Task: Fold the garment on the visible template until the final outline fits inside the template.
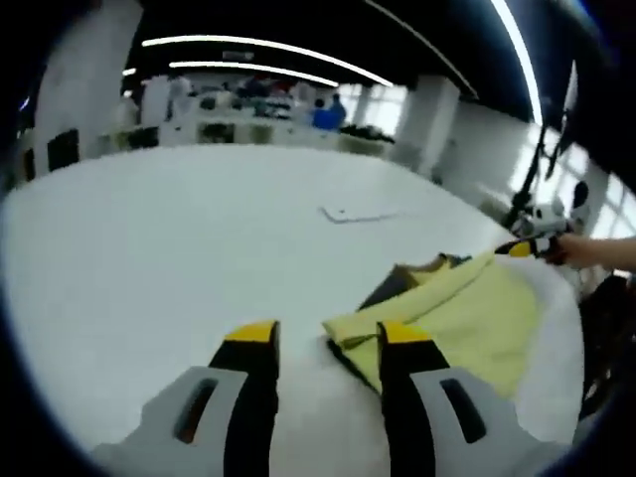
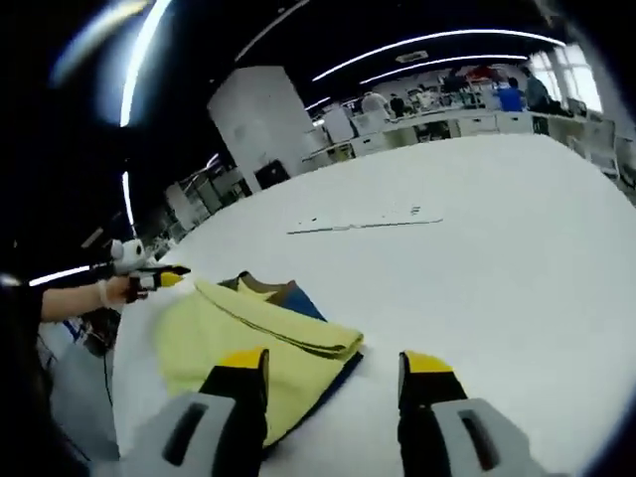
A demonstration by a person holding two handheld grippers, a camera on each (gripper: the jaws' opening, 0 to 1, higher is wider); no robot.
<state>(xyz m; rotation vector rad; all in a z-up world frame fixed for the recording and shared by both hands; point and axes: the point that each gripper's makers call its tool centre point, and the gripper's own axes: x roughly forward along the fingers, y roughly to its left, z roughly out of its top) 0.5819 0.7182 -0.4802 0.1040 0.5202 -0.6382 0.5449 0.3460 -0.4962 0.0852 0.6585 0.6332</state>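
From beside the white counter [image 1: 149, 248], the soft yellow cloth garment [image 1: 467, 318], folded over a dark blue layer [image 2: 298, 298], lies just ahead of both claws. The left claw [image 1: 323, 343] hovers with its jaws spread and nothing between them; the garment's near folded corner sits just past its right jaw, and the cloth's long axis runs away to the claw's right. The right claw [image 2: 333, 368] is likewise open and empty, with the garment's thick folded edge just beyond its left jaw. Both seem about equally near. A thin pale template strip [image 2: 363, 225] lies well beyond the garment. The broad, smooth counter stands in a dim hall with ceiling light strips and distant workbenches.
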